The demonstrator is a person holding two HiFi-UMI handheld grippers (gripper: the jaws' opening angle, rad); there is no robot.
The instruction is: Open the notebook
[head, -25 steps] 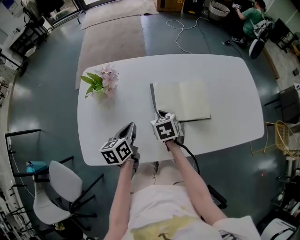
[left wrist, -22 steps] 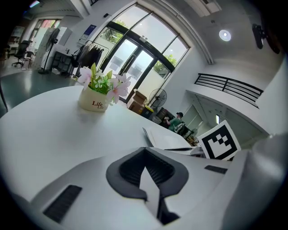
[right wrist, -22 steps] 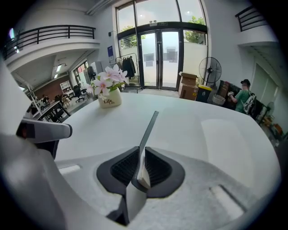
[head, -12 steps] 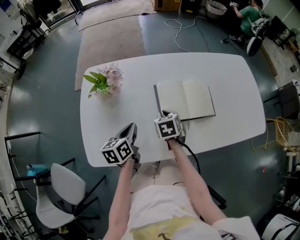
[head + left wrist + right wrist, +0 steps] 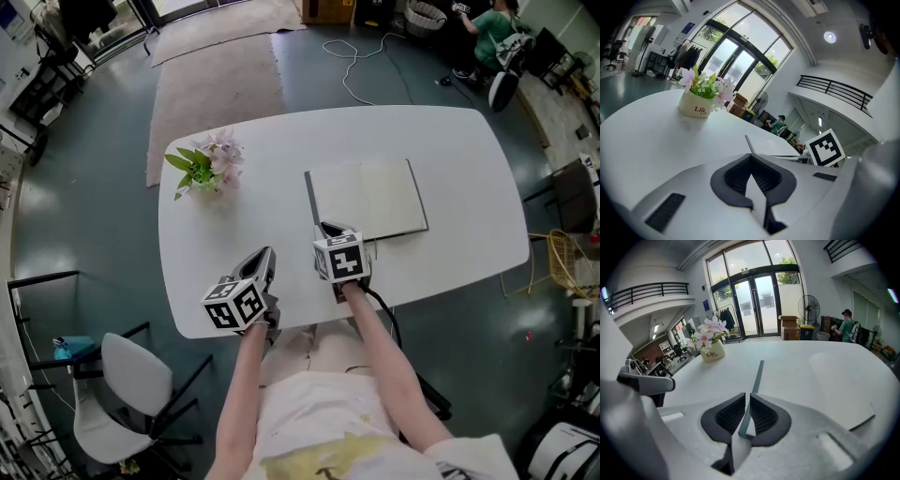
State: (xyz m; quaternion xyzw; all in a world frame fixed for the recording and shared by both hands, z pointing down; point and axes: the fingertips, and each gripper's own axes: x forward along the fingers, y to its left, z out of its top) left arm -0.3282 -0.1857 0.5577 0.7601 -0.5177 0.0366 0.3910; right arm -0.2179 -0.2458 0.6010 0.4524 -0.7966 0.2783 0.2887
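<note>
The notebook (image 5: 370, 199) lies on the white table (image 5: 450, 150) with a pale page facing up. Its grey cover (image 5: 308, 199) stands on edge along the left side. My right gripper (image 5: 324, 228) is at the cover's near corner. In the right gripper view the cover (image 5: 757, 373) runs edge-on between the dark pads (image 5: 764, 414), and the jaws of my right gripper (image 5: 747, 399) are closing on it. My left gripper (image 5: 266, 253) hovers left of the right one, near the table's front edge. Its jaws (image 5: 751, 159) meet at the tips with nothing between them.
A white pot of pink flowers (image 5: 208, 164) stands at the table's left rear, also visible as a flower pot (image 5: 712, 352) ahead of the right gripper. A white chair (image 5: 131, 375) is at the near left, a rug (image 5: 216, 84) beyond the table, a person (image 5: 489, 28) far right.
The right gripper has rolled slightly while keeping hold of the cover's corner. The left gripper has stayed where it was.
</note>
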